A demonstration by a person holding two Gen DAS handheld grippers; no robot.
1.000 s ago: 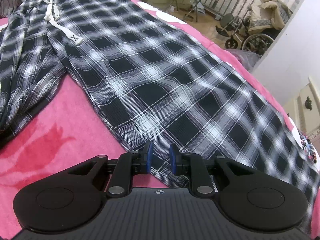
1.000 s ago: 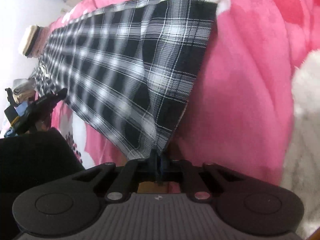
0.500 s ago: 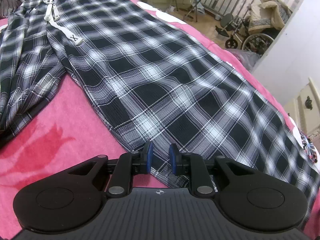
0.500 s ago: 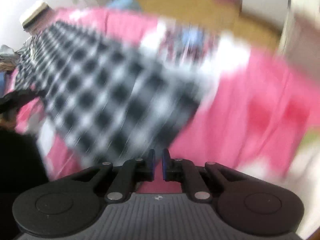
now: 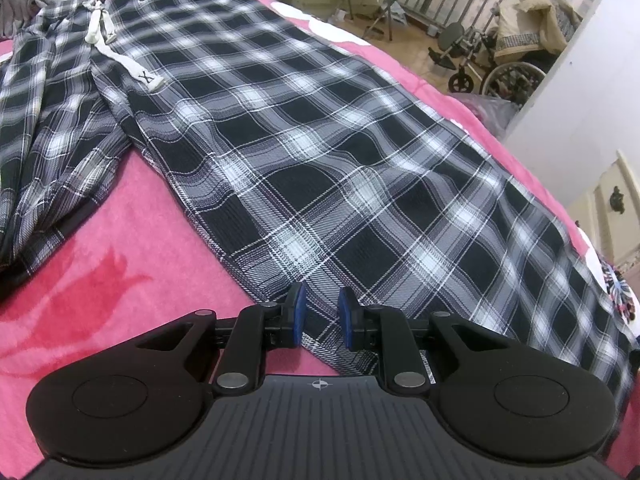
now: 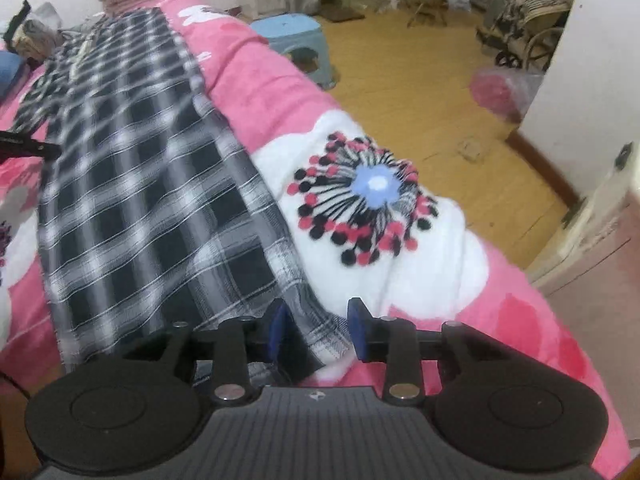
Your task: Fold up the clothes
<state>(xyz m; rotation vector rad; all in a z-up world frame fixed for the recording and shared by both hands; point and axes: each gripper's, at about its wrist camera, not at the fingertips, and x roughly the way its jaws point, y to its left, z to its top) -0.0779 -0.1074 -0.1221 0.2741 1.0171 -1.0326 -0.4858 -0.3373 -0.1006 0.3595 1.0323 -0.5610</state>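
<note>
Released since the earlier frame, the plaid pajama pants [image 6: 152, 216] are laid flat on the pink blanket [image 6: 532, 320], the right gripper [image 6: 316, 330] opening over the near hem, the left gripper [image 5: 320, 312] slightly parted, pinching nothing; a fresh grasp is judged next.

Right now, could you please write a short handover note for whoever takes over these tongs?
Left tongs: slightly apart over the near edge of the plaid trousers, nothing pinched.
Right tongs: jaws opening over the trouser hem, cloth not gripped.
Trousers lie lengthwise on the pink blanket, one leg laid flat, the other bunched at the left.
Done: no fold visible.
Left: fold both legs, then lengthwise.
</note>
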